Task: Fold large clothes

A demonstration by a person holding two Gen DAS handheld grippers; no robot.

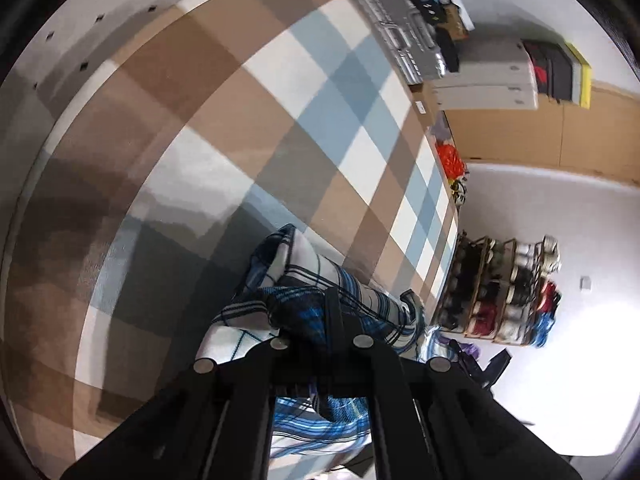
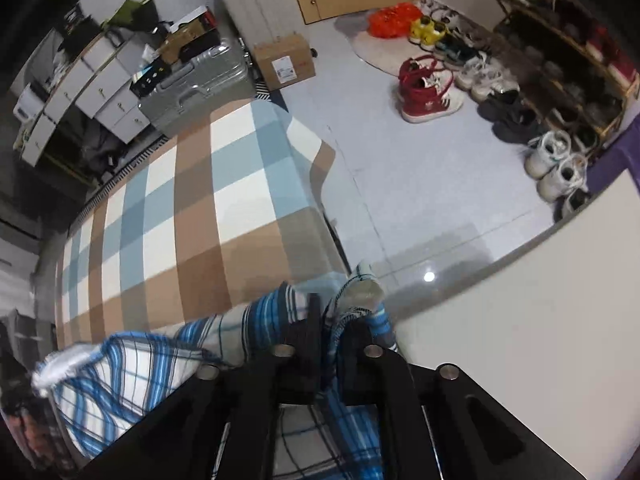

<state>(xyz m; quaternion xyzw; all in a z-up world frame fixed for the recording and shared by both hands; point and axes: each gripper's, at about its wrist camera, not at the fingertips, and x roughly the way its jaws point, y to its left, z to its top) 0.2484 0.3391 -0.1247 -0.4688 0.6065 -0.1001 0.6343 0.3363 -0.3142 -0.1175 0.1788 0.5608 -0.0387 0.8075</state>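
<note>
Across the checked bed lies the blue plaid garment, bunched near its edge, left tongs clamped tight on a fold, right tongs slightly parted with cloth between the fingers.

Checked bedspread lies open ahead; shoes crowd the floor beside it

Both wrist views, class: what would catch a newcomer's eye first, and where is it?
The blue plaid garment bunches at the bottom of both views, in front of each gripper. Behind it spreads the big brown, blue and white checked bed cover. Right wrist view: red high-top sneakers stand on the pale floor, upper right.
</note>
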